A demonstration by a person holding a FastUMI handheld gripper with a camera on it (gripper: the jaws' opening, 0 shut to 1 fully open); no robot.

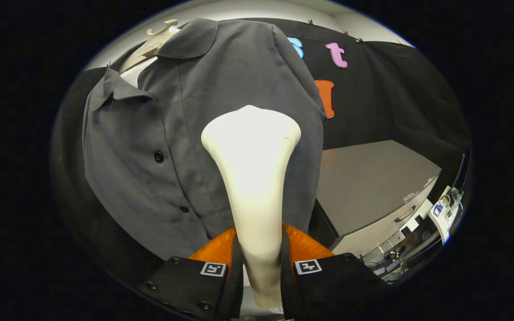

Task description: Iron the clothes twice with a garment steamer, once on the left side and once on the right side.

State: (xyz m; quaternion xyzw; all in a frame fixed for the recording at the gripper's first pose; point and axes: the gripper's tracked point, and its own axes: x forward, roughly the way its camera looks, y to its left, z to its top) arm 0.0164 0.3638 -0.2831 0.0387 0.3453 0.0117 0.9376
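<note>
A grey button-up shirt [167,133] hangs on a cream hanger [150,44] in front of the black cloth wall. A white garment steamer [252,178] stands up between my fingers, its wide head lying against the shirt's front to the right of the button line. My gripper [260,263] is shut on the steamer's handle, both fingers pressing its sides. The steamer hides part of the shirt's right half.
A grey cabinet [373,187] with a flat top and a drawer handle stands to the right of the shirt. Beyond it, low on the right, sit some small devices and cables [444,209].
</note>
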